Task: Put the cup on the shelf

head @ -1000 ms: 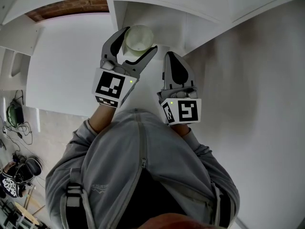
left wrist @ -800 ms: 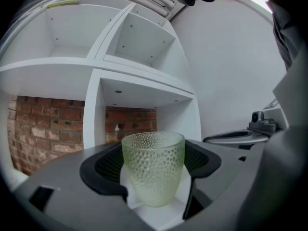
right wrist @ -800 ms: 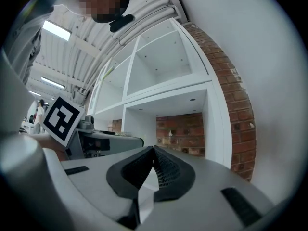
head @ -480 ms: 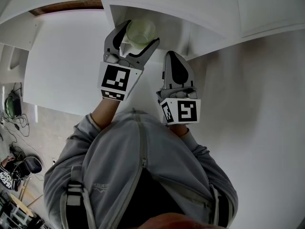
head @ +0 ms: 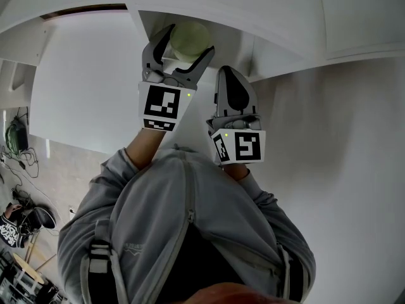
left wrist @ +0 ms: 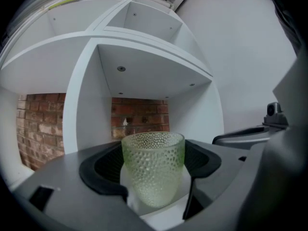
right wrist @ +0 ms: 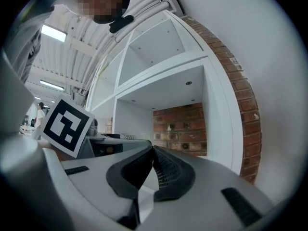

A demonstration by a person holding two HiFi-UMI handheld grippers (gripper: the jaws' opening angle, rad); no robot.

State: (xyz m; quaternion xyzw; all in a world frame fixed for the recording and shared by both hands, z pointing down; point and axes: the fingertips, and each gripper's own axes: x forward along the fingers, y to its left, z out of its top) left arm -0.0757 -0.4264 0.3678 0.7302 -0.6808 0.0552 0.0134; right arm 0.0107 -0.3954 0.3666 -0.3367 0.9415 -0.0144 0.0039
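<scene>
Bright, even light — soft shadow inside the shelf (left wrist: 149, 81); fisheye curving, black vignetted corners.

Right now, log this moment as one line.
left gripper: shut on cup | right gripper: shut, empty | cup: upright, facing open shelf

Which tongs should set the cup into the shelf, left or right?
Left. The left tongs grip the green cup upright, facing the open shelf bay; the right tongs are shut and empty.
</scene>
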